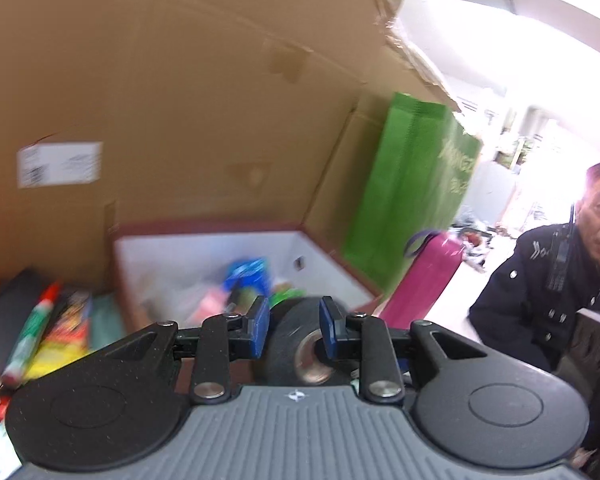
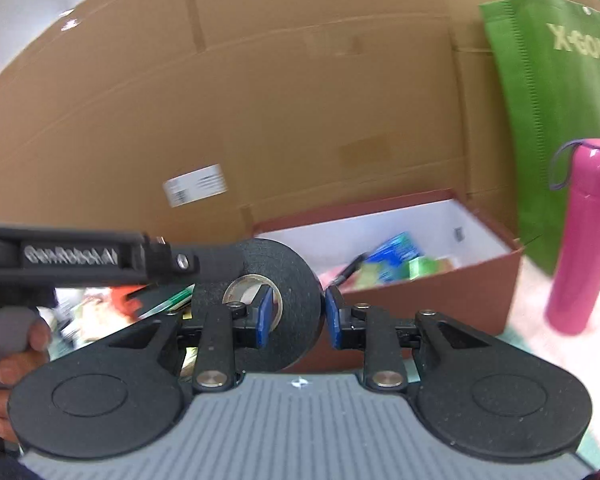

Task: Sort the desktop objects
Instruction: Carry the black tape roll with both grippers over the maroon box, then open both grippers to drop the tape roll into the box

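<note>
A black roll of tape (image 1: 296, 340) sits between the blue pads of my left gripper (image 1: 294, 326), which is shut on it and holds it in front of the red box (image 1: 208, 232). The same roll (image 2: 276, 300) shows in the right wrist view, with the left gripper's body (image 2: 100, 258) reaching in from the left. My right gripper (image 2: 294, 320) has one pad inside the roll's core and one outside its rim, closed on the roll's wall. The red box (image 2: 440, 292) with white inside holds several small packets.
A large cardboard sheet (image 1: 180, 100) stands behind the box. A green bag (image 2: 560, 100) and a pink bottle (image 2: 584, 240) stand to the right. Pens and packets (image 1: 32, 340) lie at the left. A man in a dark uniform (image 1: 560, 280) is at the right.
</note>
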